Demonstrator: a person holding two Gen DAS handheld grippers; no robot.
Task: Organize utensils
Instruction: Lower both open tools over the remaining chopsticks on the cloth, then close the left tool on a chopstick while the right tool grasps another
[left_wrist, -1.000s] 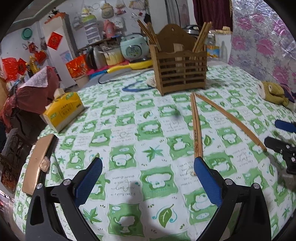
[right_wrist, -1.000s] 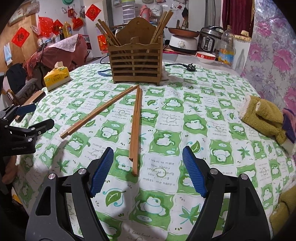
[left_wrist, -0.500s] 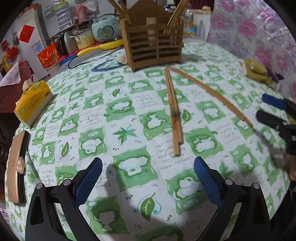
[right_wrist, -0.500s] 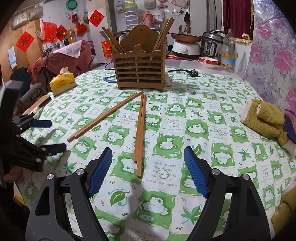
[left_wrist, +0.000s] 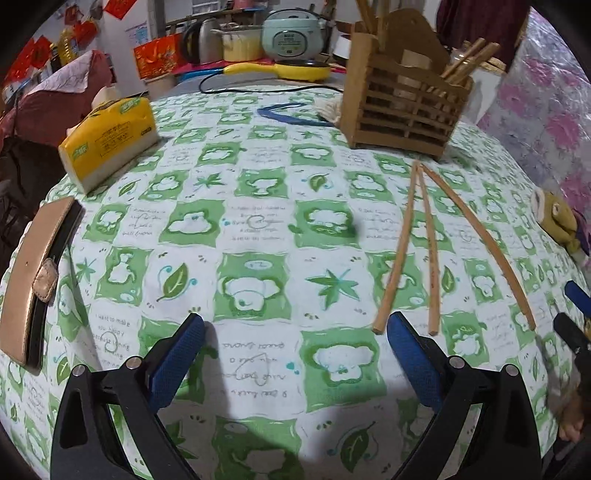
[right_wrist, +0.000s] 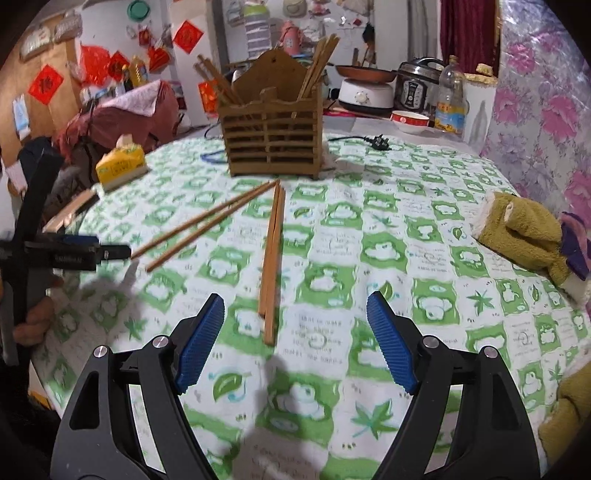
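Several wooden chopsticks lie on the green-and-white tablecloth. In the left wrist view one pair (left_wrist: 413, 251) fans out just past my right finger, and a longer pair (left_wrist: 480, 236) lies further right. In the right wrist view one pair (right_wrist: 272, 254) lies straight ahead and the other pair (right_wrist: 207, 225) angles left. The slatted wooden utensil holder (left_wrist: 402, 107) stands at the far side, with chopsticks in it; it also shows in the right wrist view (right_wrist: 271, 140). My left gripper (left_wrist: 295, 354) is open and empty. My right gripper (right_wrist: 295, 339) is open and empty, the near chopstick ends between its fingers.
A yellow tissue pack (left_wrist: 110, 140) and a tan wallet (left_wrist: 33, 280) lie at the table's left edge. A mustard-coloured cloth (right_wrist: 524, 229) lies at the right. Cookers, a bowl (right_wrist: 410, 120) and a bottle stand behind the holder. A power plug (right_wrist: 380, 142) lies beside it.
My left gripper has swung left and pulled back, so the chopsticks now sit to its right and have spread apart. My right gripper has moved a little closer to the near pair.
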